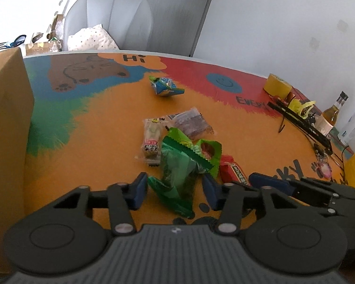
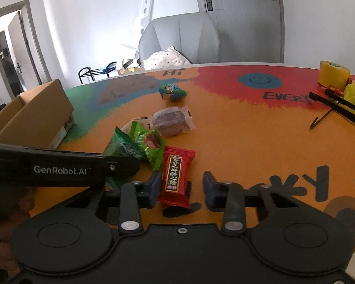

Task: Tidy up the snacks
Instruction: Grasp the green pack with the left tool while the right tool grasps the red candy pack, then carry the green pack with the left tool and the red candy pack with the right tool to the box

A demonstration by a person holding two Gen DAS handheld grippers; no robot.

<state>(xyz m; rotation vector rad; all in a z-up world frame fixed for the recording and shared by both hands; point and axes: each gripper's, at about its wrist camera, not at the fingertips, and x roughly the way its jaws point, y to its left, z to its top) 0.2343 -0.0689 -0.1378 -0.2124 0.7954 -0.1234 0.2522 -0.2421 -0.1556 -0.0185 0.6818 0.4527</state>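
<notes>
Claws part-open: left claw (image 1: 175,189) straddles green packet (image 1: 177,177), right claw (image 2: 181,190) red packet (image 2: 176,177).

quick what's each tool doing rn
left tool: around crinkly green plastic snack packet, grip cannot be told
right tool: open around flat red plastic candy packet

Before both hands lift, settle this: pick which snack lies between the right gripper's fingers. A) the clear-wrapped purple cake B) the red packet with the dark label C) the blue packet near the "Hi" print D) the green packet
B: in the right wrist view the red packet sits between the right gripper fingers, with a gap on its right side; the green packet lies farther left, at the left gripper.
</notes>
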